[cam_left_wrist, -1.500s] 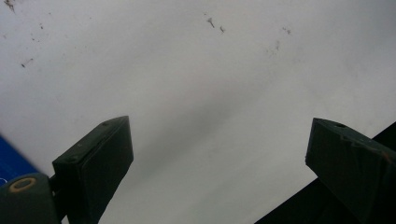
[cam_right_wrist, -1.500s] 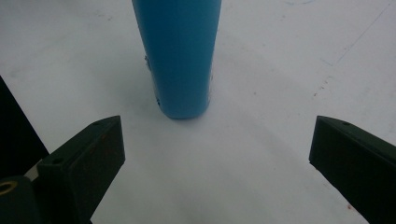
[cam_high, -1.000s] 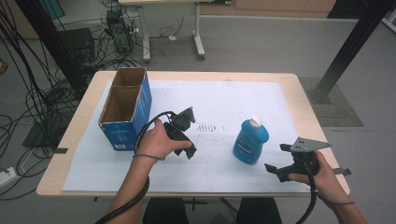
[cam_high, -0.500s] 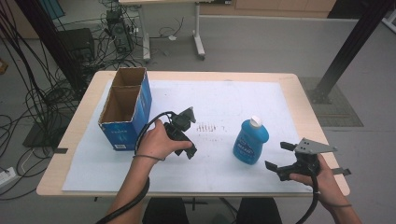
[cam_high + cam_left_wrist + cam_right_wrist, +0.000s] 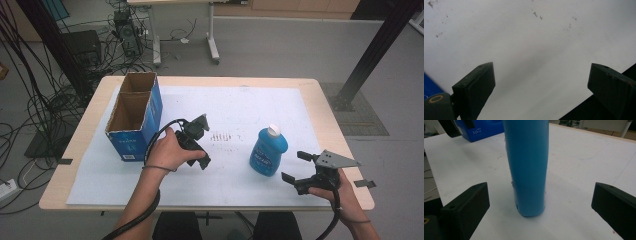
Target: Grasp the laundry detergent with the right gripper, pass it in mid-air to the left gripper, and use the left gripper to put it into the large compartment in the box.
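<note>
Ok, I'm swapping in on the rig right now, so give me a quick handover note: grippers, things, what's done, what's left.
Right gripper: open, near the table's front edge, jaws aimed at the blue bottle and apart from it.
Left gripper: open, holding nothing, low over the white sheet beside the cardboard box.
Bottle: upright on the sheet, white cap on, untouched. Box: open-topped, two compartments, nothing visible inside.
Done: nothing grasped yet.
Left: probably close the right gripper on the bottle; the box looks like its destination.

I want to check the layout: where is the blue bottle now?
In the high view the blue bottle stands upright right of centre, between both grippers, nearer the open right gripper.
</note>
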### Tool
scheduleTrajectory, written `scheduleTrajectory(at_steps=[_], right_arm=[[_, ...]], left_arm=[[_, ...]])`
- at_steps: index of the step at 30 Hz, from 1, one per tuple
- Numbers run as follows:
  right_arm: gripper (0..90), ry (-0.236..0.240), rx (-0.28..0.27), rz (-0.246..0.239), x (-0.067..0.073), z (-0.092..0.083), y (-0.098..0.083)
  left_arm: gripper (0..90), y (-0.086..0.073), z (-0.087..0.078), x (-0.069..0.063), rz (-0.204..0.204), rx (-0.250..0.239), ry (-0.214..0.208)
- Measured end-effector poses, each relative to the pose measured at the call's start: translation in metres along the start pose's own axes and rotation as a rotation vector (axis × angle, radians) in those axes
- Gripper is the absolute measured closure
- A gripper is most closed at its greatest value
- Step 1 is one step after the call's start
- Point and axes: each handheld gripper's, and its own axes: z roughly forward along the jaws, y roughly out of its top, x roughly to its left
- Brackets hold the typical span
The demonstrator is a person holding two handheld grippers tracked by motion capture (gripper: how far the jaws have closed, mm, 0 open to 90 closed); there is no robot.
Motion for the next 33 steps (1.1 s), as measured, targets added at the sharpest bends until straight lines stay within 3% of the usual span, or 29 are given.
scheduleTrajectory(at_steps=[22,33], right_arm=[[0.8,0.011,-0.001,0.0,0.003,0.012,0.001],[0.8,0.012,-0.003,-0.011,0.007,0.03,0.001]], left_arm=[[7.9,0.0,0.0,0.003,-0.002,0.0,-0.004],[7.9,0.0,0.0,0.003,0.003,0.001,-0.006]])
